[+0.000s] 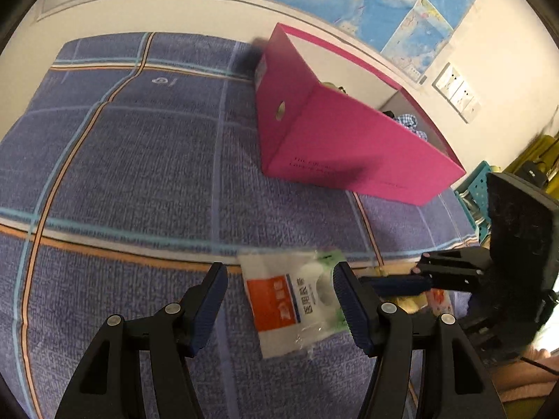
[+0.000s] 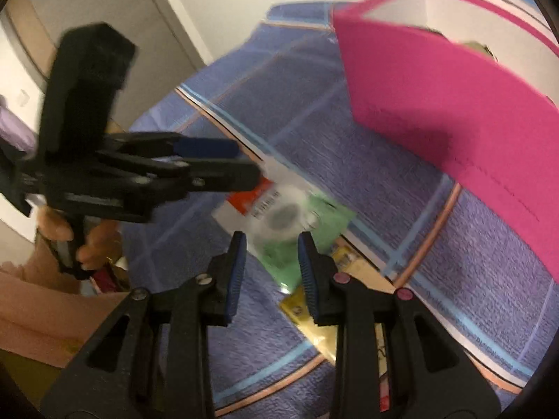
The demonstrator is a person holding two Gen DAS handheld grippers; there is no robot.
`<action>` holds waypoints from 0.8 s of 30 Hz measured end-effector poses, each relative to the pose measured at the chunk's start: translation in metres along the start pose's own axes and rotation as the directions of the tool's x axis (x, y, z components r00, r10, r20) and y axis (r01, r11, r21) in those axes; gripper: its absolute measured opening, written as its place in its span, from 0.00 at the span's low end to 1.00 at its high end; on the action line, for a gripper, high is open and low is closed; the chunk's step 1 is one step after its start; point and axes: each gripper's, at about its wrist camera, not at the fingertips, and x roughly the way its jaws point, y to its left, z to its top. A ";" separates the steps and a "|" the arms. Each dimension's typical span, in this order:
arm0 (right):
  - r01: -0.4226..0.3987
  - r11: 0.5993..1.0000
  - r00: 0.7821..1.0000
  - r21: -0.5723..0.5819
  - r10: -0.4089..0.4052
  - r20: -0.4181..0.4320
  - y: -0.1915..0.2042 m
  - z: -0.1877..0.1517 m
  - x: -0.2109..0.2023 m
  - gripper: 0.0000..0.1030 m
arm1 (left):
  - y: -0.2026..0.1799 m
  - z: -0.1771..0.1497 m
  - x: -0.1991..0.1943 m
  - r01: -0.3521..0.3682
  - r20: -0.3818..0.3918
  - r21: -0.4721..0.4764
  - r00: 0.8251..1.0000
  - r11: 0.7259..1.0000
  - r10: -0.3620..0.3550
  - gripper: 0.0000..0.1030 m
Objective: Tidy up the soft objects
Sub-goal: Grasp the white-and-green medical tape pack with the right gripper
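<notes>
The left claw (image 1: 279,291) is held low at the bottom of the frame, its 2 fingers spread around a packet of medical tape (image 1: 297,300) on the blue towel (image 1: 122,157). The right claw (image 2: 272,262) is angled downward, parted, above the same packet. A pink box (image 1: 335,143) is seen at upper right.

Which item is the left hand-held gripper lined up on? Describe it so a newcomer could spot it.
On the blue plaid blanket, in front of the pink box, lies a clear plastic packet. Its orange-and-white label and roll of white tape set it apart from the yellow packets beside it.
</notes>
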 end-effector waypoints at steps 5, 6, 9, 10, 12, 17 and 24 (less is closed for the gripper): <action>0.058 0.996 0.998 0.069 -0.058 -0.014 -0.022 0.000 -0.004 0.32 | -0.001 -0.007 0.004 0.010 -0.030 0.015 1.000 1.000 -0.010 0.62; 0.052 0.995 0.999 0.081 -0.051 -0.016 -0.024 0.000 -0.004 0.32 | -0.001 -0.008 0.006 0.012 -0.039 0.017 0.999 1.000 -0.011 0.62; 0.044 0.994 0.999 0.101 -0.042 -0.026 -0.027 0.005 0.002 0.32 | -0.001 -0.011 0.012 0.018 -0.070 0.021 0.997 1.000 -0.016 0.63; 0.047 0.993 0.998 0.105 -0.043 -0.036 -0.025 0.008 0.010 0.33 | -0.001 -0.012 0.011 0.022 -0.070 0.026 0.997 0.999 -0.020 0.64; 0.043 0.992 0.998 0.117 -0.038 -0.046 -0.024 0.011 0.017 0.36 | -0.002 -0.012 0.010 0.038 -0.077 0.026 0.996 0.999 -0.036 0.65; -0.026 0.986 0.999 0.166 0.031 -0.025 -0.031 0.015 0.021 0.37 | 0.000 -0.015 0.009 0.083 -0.092 0.030 0.993 0.996 -0.080 0.65; -0.127 0.970 0.992 0.209 0.121 0.043 -0.037 0.014 0.017 0.37 | 0.012 -0.015 0.005 0.149 -0.088 -0.019 0.985 0.989 -0.150 0.65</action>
